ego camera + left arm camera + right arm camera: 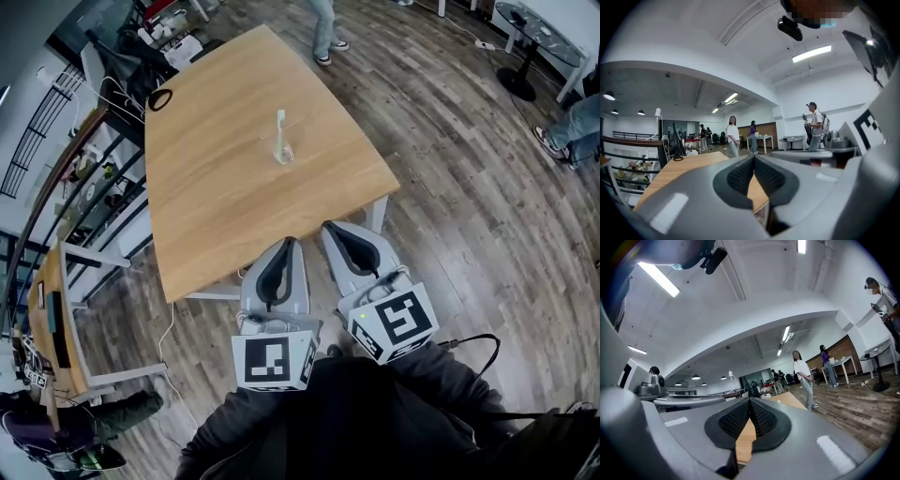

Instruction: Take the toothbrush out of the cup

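A clear cup [283, 153] stands near the middle of the wooden table [216, 206], with a white toothbrush [280, 124] upright in it. Both grippers hover side by side at the table's near edge, well short of the cup. My left gripper [286, 243] is shut with nothing between its pads. My right gripper [329, 227] is shut and empty as well. In the left gripper view the jaws [753, 157] meet over the tabletop [689, 164]. The right gripper view shows the same, with the jaws [750, 401] closed above the table [790, 399]. Neither gripper view shows the cup.
A black ring of cable [160, 98] lies at the table's far left corner. Desks and shelving [56, 309] line the left side. A person's legs [325, 33] stand past the far end, a round glass table [527, 23] at top right, and a foot [553, 141] at right.
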A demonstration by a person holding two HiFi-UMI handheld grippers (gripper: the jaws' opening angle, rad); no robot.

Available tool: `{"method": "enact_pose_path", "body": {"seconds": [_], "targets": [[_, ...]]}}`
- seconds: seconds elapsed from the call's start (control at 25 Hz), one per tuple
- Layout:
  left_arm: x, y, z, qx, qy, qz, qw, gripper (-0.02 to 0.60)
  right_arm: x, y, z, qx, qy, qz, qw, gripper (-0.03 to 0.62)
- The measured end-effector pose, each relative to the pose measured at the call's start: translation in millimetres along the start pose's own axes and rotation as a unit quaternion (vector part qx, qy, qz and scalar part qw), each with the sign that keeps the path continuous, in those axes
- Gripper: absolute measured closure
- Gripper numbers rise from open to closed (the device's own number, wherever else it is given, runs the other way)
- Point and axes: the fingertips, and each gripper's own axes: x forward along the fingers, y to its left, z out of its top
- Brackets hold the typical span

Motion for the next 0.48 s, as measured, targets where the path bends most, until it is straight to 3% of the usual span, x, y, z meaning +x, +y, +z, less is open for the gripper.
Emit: {"method": "enact_pose_path", "body": {"seconds": [0.48], "targets": [[12.4, 6.7, -2.9, 0.000, 0.015, 0.033, 0.9993, 0.574, 12.6, -8.2, -4.4, 0.011, 0.008, 0.029, 0.999, 0.594]]}}
